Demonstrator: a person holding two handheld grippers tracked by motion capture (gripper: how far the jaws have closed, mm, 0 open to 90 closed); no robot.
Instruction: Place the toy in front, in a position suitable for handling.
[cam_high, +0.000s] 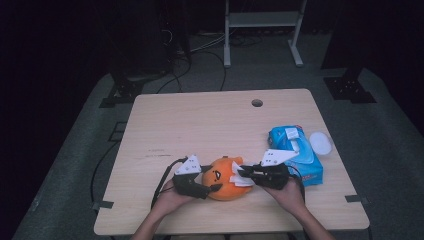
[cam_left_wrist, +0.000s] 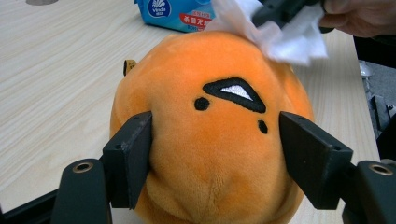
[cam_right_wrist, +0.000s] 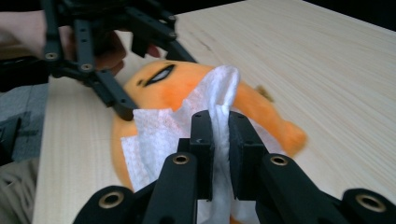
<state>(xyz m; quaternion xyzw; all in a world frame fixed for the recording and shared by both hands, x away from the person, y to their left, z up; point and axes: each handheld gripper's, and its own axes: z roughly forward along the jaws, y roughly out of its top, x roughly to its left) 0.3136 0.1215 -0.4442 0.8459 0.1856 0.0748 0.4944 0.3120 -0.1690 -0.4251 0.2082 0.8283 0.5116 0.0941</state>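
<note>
An orange plush toy (cam_high: 223, 179) with a stitched black face lies near the table's front edge. My left gripper (cam_high: 212, 188) is shut on the plush toy (cam_left_wrist: 210, 140), one black pad pressing into each flank. A crumpled white tissue (cam_high: 241, 176) rests against the toy's right side. My right gripper (cam_high: 246, 174) is shut on that tissue (cam_right_wrist: 219, 135), which bunches up between the two jaws and drapes over the plush toy (cam_right_wrist: 173, 88). In the left gripper view the tissue (cam_left_wrist: 285, 32) touches the toy's top right, under the right gripper.
A blue tissue pack (cam_high: 296, 152) lies just right of my right hand, with a white round lid (cam_high: 320, 142) beside it. The wooden table (cam_high: 200, 125) has a cable hole (cam_high: 257, 103) near its far edge. Cables and a white stand sit on the floor beyond.
</note>
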